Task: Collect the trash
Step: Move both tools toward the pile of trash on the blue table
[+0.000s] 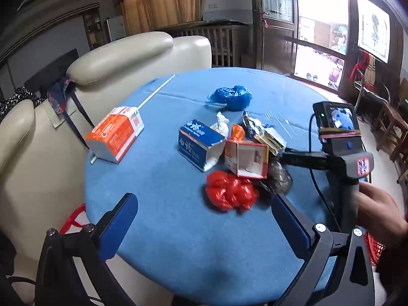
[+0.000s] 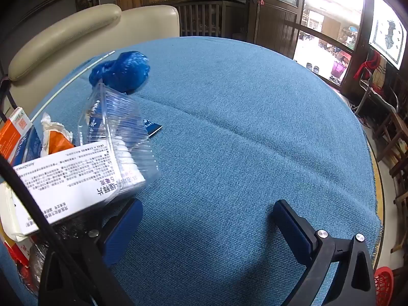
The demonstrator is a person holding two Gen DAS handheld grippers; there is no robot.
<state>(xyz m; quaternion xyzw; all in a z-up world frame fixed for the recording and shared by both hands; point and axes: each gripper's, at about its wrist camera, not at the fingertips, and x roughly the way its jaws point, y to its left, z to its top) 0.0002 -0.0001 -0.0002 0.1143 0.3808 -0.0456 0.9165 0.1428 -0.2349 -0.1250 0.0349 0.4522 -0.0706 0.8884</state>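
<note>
Trash lies in a heap on the round table with a blue cloth [image 1: 165, 216]. It includes a crumpled red bag [image 1: 229, 192], an open blue carton [image 1: 200, 144], a small open box [image 1: 248, 159], a blue bag [image 1: 230, 97] and an orange-and-white carton [image 1: 116, 134]. My left gripper [image 1: 204, 214] stands open just in front of the red bag, nothing between its fingers. My right gripper [image 2: 207, 225] is open over bare cloth [image 2: 242, 127]. Left of it lie a white printed box [image 2: 68, 176], clear plastic packaging [image 2: 119, 132] and the blue bag [image 2: 122, 71].
A cream sofa [image 1: 107, 58] stands behind the table's left side. A red basket [image 2: 383, 284] sits on the floor at the lower right. Wooden chairs [image 2: 397, 140] stand along the right, glass doors [image 1: 318, 38] at the back. A hand [image 1: 380, 209] holds the right gripper's handle.
</note>
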